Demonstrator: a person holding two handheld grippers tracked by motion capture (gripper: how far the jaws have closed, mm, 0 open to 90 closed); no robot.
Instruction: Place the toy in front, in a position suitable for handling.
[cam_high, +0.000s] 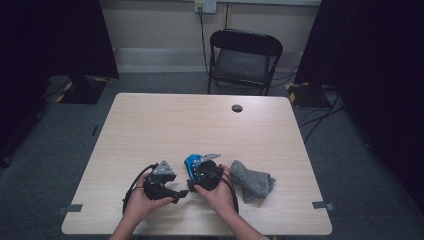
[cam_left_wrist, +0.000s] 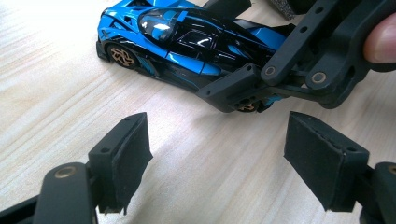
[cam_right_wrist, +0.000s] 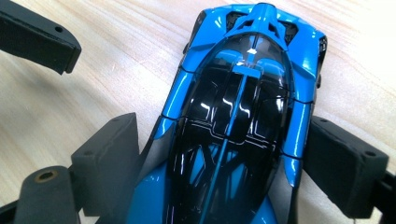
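The left gripper (cam_high: 172, 192) sits near the table's (cam_high: 150, 125) near edge with its jaws spread wide over bare wood, gripping nothing. Just right of it, the right gripper (cam_high: 202, 175) has its jaws set against both flanks of the toy car (cam_right_wrist: 243, 107), pinching its rear body. The car is glossy blue and black with a dark canopy and bronze wheels, resting on the tabletop. A crumpled grey cloth (cam_high: 252, 181) lies just right of that hand. A folding chair (cam_high: 243, 57) stands beyond the far edge.
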